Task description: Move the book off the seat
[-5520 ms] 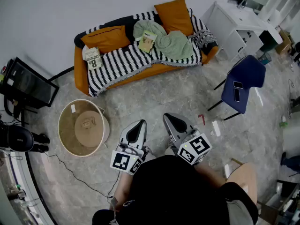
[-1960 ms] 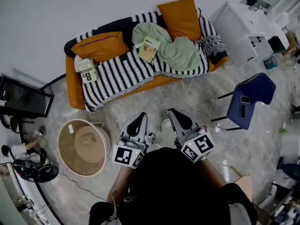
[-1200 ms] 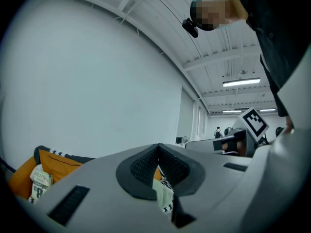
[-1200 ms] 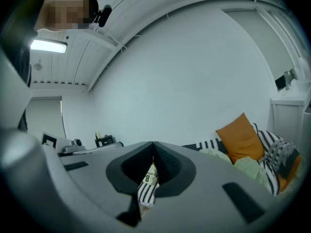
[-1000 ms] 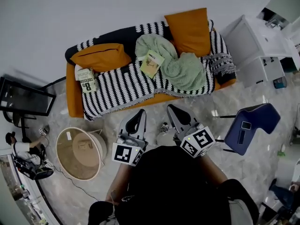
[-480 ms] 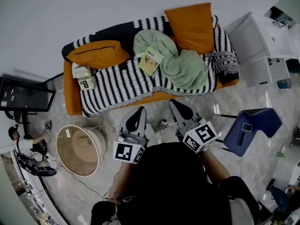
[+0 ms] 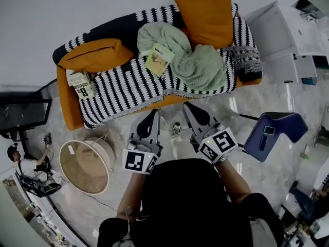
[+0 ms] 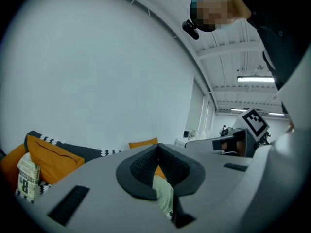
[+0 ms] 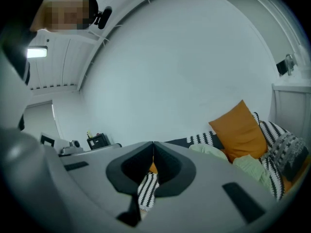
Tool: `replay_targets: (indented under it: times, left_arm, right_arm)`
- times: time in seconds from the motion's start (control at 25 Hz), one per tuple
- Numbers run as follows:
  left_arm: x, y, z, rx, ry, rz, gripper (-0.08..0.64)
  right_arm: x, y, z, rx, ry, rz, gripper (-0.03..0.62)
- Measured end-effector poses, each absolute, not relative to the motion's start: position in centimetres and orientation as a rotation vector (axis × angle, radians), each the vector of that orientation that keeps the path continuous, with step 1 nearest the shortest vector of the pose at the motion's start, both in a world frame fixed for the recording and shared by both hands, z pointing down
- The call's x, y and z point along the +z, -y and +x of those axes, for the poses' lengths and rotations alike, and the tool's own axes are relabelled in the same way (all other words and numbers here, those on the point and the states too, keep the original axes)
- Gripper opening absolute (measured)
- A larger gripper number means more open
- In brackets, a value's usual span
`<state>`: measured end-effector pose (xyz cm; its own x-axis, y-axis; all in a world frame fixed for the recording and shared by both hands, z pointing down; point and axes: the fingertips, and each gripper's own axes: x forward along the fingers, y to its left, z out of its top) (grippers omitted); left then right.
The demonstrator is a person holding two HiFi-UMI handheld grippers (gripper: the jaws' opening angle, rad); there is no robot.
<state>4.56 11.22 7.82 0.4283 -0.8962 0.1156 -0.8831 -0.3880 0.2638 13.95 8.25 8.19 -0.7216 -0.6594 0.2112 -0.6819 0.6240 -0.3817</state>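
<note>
A pale green book (image 7: 159, 59) lies on the sofa seat, on the striped throw (image 7: 123, 84) at the edge of a green blanket (image 7: 198, 66). A second book with a large "8" (image 7: 80, 84) (image 8: 27, 180) rests by the sofa's left arm. Both grippers hover over the floor in front of the sofa, apart from both books. My left gripper (image 7: 150, 120) (image 8: 157, 146) is shut with nothing in it. My right gripper (image 7: 191, 112) (image 9: 153, 143) is shut and empty too. Each points toward the sofa.
Two orange cushions (image 7: 95, 55) (image 7: 205, 12) lie on the sofa. A round wicker basket (image 7: 82, 161) stands at the left on the floor, a blue chair (image 7: 272, 133) at the right, a white cabinet (image 7: 285, 35) at the far right, and a dark screen (image 7: 20, 112) at the left edge.
Both grippers have come forward toward the sofa, still shut; their tips now reach near its front edge. The blue chair has shifted left in the view.
</note>
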Motion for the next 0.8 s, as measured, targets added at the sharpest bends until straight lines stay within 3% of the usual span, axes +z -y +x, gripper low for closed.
replay_targets:
  times: [0.8]
  left_arm:
    - [18.3,4.9,0.4,0.025,1.427,2.401,0.011]
  right_arm:
    - [21.3,7.4,10.0,0.826,2.61,1.247,0.015]
